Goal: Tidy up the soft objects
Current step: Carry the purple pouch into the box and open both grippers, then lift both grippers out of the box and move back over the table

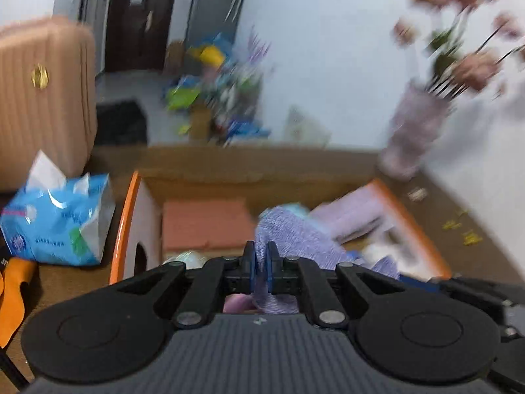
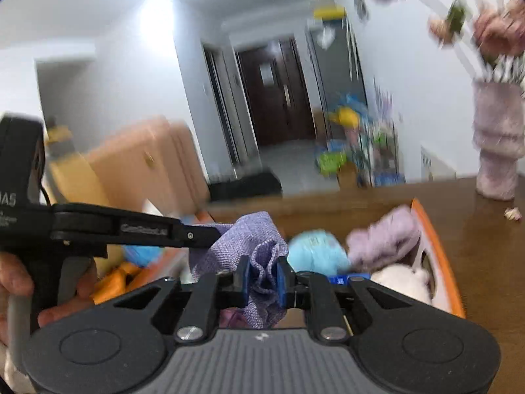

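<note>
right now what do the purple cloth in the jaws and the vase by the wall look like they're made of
Purple cloth: woven fabric, matte, probably cotton or a blend; a coarse weave grain shows and it bunches into soft folds where both grippers pinch it.
Vase: pale lilac with a fuzzy-looking surface, possibly flocked or fabric-covered, but motion blur leaves this open; it could be frosted glass or ceramic.

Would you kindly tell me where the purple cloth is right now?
Both wrist views show the purple cloth pinched by the left gripper and right gripper, held over the orange-rimmed box.
</note>
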`<state>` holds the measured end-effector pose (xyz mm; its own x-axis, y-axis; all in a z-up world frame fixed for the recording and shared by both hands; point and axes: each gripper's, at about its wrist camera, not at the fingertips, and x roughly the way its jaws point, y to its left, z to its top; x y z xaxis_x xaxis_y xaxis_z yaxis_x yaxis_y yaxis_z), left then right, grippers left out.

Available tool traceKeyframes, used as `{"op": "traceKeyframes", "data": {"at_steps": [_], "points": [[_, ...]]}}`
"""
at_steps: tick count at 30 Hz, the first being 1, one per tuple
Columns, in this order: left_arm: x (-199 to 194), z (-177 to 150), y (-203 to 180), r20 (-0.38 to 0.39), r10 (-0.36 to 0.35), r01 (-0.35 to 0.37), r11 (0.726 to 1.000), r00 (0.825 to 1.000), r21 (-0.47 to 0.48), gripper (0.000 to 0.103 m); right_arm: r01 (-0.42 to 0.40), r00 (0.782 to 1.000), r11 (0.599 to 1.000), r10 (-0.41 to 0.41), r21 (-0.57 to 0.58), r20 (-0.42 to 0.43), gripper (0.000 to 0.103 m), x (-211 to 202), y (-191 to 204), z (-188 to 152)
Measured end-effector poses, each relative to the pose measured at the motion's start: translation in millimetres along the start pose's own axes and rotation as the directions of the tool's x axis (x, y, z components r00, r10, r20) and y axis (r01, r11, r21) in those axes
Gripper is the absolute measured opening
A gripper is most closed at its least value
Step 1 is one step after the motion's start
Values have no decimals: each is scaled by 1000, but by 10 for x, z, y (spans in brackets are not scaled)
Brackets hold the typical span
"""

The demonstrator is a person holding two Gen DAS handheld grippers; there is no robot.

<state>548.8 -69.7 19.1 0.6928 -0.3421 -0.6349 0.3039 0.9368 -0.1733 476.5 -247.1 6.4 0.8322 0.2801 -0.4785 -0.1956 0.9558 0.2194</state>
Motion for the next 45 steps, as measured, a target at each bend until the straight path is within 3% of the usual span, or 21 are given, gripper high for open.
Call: {"op": "traceKeyframes", "data": {"at_steps": [3, 6, 8, 11, 14, 18, 20, 22, 26, 30, 33, 36, 41, 45], "points": [[188, -83, 15, -3, 55, -54, 997, 999, 50, 10, 18, 997, 999, -20, -27, -74, 16, 307, 36, -58], [253, -128, 27, -15, 46, -45, 998, 999, 52, 12, 41, 991, 997, -50, -70, -128, 19, 472, 100, -109], [261, -118, 55, -9, 58, -57, 997, 998, 43, 25, 54, 988, 994, -66, -92, -137, 19, 505, 128, -134], [191, -77, 93, 0, 82, -82, 996, 997, 34, 35, 84, 985, 993, -96, -84, -143, 35, 468, 71, -109], [-74, -27, 124, 44, 90, -91, 995, 995, 32, 44, 68, 993, 996, -73, -59, -95, 47, 180, -8, 1], [-597, 86, 101, 131, 111, -117, 992, 985, 39, 51, 96, 995, 993, -97, -76, -9, 52, -276, -85, 228], [-881, 100, 87, 166, 121, -130, 991, 979, 44, 60, 113, 993, 990, -110, -85, 43, 56, -588, -121, 345], [-1174, 76, 77, 203, 143, -155, 987, 969, 43, 70, 134, 988, 986, -126, -98, 88, 59, -884, -152, 427], [-1637, -86, 24, 295, 193, -222, 973, 936, 66, 79, 167, 975, 977, -144, -131, 168, 78, -1443, -211, 492], [-1912, -251, -40, 307, 226, -256, 965, 924, 62, 80, 164, 970, 978, -136, -126, 203, 79, -1800, -201, 469], [-2151, -430, -99, 333, 227, -256, 966, 915, 44, 85, 157, 961, 975, -115, -155, 250, 85, -2049, -121, 371], [-2401, -734, -164, 376, 239, -268, 963, 895, 26, 87, 176, 946, 969, -118, -173, 303, 86, -2265, -20, 178], [-2782, -1401, -369, 451, 214, -263, 963, 867, 50, 97, 173, 930, 971, -107, -163, 350, 87, -2630, 38, -320], [-2956, -1914, -504, 466, 213, -263, 964, 859, 44, 99, 146, 924, 979, -82, -146, 372, 88, -2888, 78, -777]]}}
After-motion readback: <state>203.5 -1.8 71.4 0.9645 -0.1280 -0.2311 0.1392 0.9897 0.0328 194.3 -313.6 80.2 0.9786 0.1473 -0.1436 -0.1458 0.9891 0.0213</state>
